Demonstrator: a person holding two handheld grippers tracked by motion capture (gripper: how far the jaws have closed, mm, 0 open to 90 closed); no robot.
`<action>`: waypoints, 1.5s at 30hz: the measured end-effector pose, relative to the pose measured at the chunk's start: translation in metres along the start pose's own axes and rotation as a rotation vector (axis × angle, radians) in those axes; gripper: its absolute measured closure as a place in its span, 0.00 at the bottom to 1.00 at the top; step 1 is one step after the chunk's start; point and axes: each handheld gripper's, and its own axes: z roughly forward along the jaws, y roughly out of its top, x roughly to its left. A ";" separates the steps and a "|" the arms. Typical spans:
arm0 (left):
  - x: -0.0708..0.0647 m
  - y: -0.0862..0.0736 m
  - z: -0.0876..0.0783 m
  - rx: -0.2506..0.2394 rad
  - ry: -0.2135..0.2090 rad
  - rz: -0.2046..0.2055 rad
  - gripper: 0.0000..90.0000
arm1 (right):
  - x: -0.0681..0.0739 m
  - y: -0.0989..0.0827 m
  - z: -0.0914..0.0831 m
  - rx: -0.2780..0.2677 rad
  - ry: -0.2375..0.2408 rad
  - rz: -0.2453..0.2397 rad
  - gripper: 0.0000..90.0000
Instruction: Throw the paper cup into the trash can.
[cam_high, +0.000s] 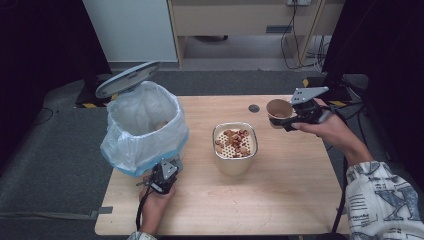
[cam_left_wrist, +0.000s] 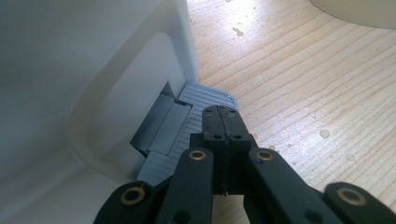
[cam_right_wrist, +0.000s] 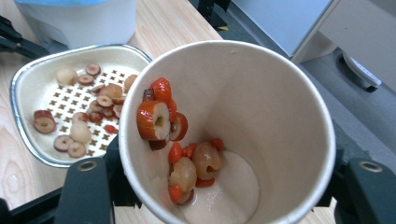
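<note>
While the wooden surface (cam_high: 280, 200) carries everything, the biggest thing on it is the pedal bin (cam_high: 145, 127) at nine o'clock, its lid up and its plastic liner open. At the centre sits the strainer bowl (cam_high: 235, 147), sliced dried fruit (cam_high: 234, 141) lying on its perforated insert. At two o'clock the right gripper (cam_high: 286, 120) has its fingers closed around a paper cup (cam_high: 278, 110), tilted toward the bowl, with more fruit pieces (cam_right_wrist: 180, 154) clinging inside. At seven o'clock the left gripper (cam_left_wrist: 223, 125) has its fingers pressed together, empty, tips on the bin's grey pedal (cam_left_wrist: 184, 128). Risks, as I judge them: the soft cup could buckle under the squeeze, sticky pieces could drop onto the wood if it tips short of the bowl, and the closed tips could slide off the pedal, dropping the lid.
</note>
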 end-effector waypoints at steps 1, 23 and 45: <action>0.000 0.000 0.000 0.000 0.001 0.002 0.99 | 0.001 0.001 0.000 -0.004 0.004 0.006 0.36; 0.000 0.000 0.000 0.004 -0.002 -0.001 0.99 | 0.003 0.033 0.009 -0.055 0.044 0.076 0.36; 0.000 0.001 0.001 0.003 -0.004 -0.002 0.99 | 0.018 0.072 0.018 -0.079 0.082 0.118 0.36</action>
